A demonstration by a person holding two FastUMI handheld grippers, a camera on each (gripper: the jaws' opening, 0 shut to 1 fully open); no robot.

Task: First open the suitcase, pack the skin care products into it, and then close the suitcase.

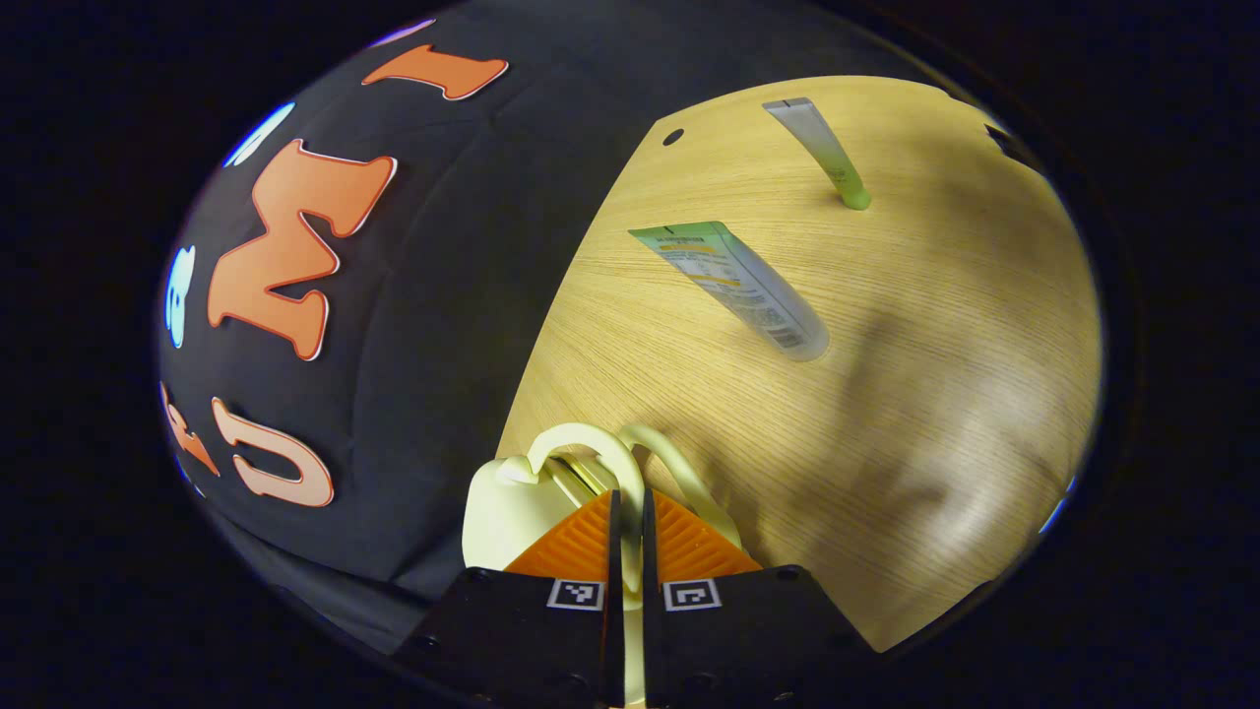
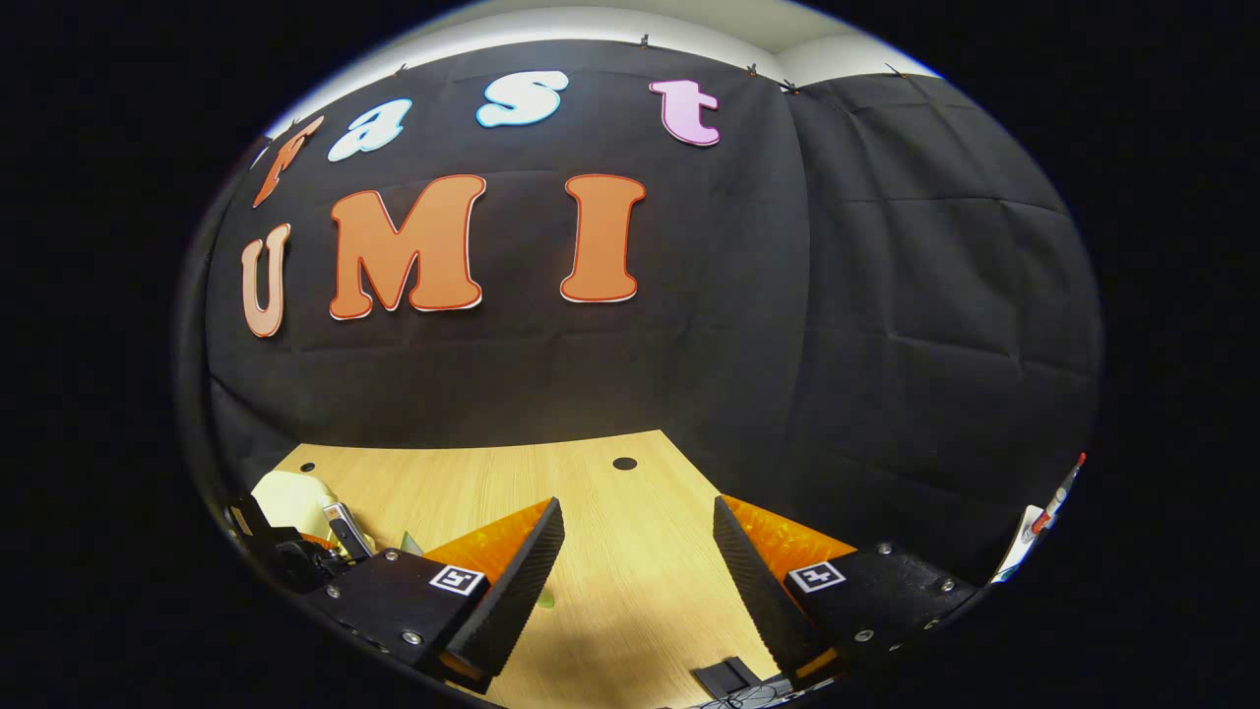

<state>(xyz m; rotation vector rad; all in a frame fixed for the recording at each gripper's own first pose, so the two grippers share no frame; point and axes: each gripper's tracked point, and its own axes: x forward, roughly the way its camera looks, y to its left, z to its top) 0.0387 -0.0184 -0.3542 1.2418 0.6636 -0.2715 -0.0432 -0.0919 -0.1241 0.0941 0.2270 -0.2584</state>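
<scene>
The suitcase handle point(image 1: 589, 455) is pinched by the left claw point(image 1: 627, 522); the right claw point(image 2: 635, 551) is held agape (nothing gripped) above the surface point(image 2: 630, 581).

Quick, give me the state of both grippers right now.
Left gripper: closed on the cream suitcase handle, both fingers pinching it.
Right gripper: open, holding nothing, above the wooden table.
</scene>
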